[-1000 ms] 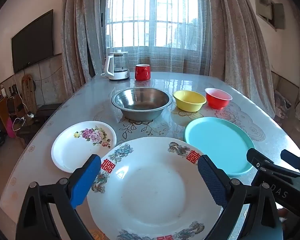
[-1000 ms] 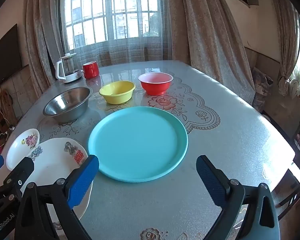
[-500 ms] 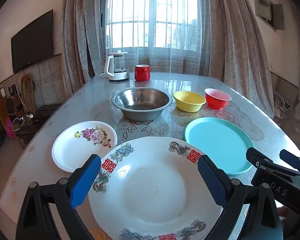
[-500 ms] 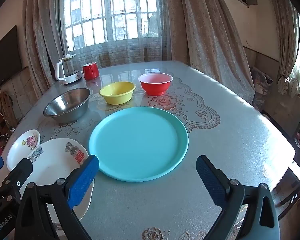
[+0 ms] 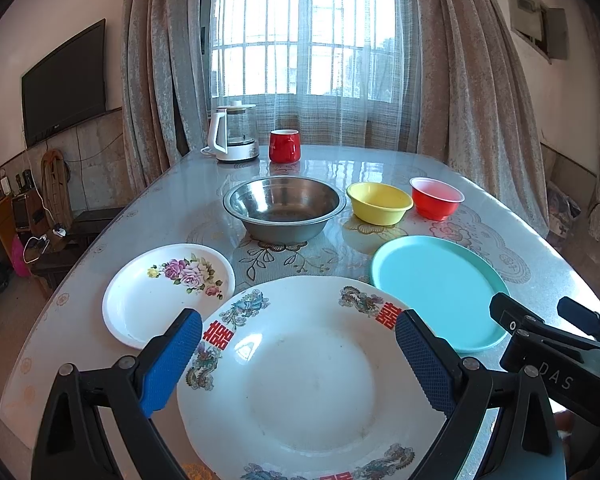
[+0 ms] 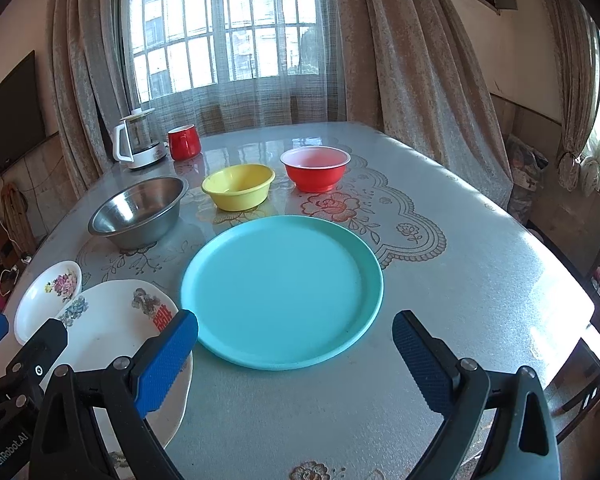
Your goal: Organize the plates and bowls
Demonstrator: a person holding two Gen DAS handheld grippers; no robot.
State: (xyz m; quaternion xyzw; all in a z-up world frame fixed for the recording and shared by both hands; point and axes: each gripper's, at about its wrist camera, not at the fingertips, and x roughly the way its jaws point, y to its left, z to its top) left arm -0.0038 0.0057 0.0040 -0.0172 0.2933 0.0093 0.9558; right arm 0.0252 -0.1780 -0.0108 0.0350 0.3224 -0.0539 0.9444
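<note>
Left wrist view shows the left tool (image 5: pixel 298 354) spread wide, empty, over the large white plate (image 5: pixel 312 384), the floral plate (image 5: pixel 156 296) beside that plate, while right wrist view shows the right tool (image 6: pixel 296 354) equally wide, empty, before the teal plate (image 6: pixel 282 292) beside it on the counter (image 6: pixel 460 280).

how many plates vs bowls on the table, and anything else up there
plates: 3 (large white plate, small floral plate, teal plate)
bowls: 3 (steel bowl, yellow bowl, red bowl)
mugs: 1 (red mug)
kettles: 1 (glass kettle)
total: 8
</note>
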